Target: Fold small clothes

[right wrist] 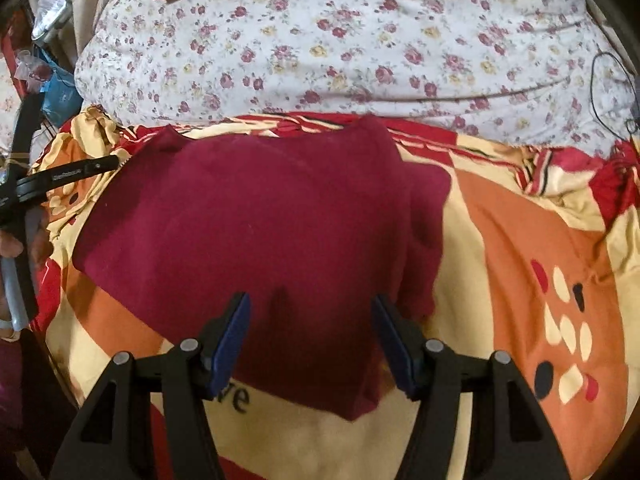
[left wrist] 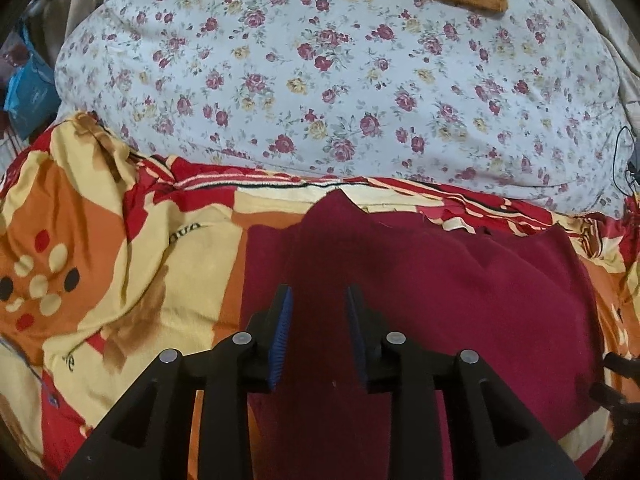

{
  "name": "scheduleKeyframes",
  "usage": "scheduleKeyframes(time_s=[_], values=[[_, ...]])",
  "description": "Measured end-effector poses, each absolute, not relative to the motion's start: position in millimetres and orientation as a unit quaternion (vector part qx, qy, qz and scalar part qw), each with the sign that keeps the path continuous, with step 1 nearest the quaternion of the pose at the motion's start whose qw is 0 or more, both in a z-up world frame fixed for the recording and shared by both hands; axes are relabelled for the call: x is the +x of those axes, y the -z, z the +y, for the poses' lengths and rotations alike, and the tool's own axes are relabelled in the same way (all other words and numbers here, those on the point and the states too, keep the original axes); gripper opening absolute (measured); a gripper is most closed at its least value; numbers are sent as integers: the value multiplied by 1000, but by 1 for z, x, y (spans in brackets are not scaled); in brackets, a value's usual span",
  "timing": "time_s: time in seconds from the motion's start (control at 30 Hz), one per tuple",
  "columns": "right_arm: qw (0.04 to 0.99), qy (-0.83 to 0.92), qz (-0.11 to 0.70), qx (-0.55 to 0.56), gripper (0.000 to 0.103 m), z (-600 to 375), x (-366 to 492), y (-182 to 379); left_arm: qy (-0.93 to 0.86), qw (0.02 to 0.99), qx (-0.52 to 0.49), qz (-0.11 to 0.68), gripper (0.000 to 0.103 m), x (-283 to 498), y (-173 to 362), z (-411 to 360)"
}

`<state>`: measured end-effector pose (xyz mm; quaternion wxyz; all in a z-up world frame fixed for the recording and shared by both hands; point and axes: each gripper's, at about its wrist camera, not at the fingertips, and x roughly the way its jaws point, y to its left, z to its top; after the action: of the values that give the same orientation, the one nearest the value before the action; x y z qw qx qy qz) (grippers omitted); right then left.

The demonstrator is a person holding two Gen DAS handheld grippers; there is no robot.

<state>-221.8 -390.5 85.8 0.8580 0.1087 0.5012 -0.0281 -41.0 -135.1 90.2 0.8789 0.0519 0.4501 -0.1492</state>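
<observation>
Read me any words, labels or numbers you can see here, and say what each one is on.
"ve": black letters on the bedspread, partly covered by the maroon cloth.
"e": black letter on the bedspread, left wrist view.
Upside-down black letters on the bedspread: not readable.
White print on the black strap: too small to read.

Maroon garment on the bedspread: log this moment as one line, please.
item: maroon knit garment, lying folded on patterned orange-red bedspread | left gripper: open, empty | right gripper: open, empty | grasp: none
</observation>
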Motion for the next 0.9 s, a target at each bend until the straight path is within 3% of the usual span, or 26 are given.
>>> scheduleKeyframes(time_s=[0.2, 0.3, 0.63, 0.9], values=[[835, 41, 537, 111, 67, -397, -222, -55, 145, 878, 47, 454, 19, -58, -90, -131], [839, 42, 527, 130, 67, -401, -226, -58, 154, 872, 29, 464, 26, -67, -88, -125], [865, 24, 487, 116, 68, -378, -223, -98, 135, 877, 56, 457, 26, -87, -83, -122], [860, 20, 502, 92, 70, -360, -192, -74, 117, 880, 72, 455, 26, -91, -73, -115]])
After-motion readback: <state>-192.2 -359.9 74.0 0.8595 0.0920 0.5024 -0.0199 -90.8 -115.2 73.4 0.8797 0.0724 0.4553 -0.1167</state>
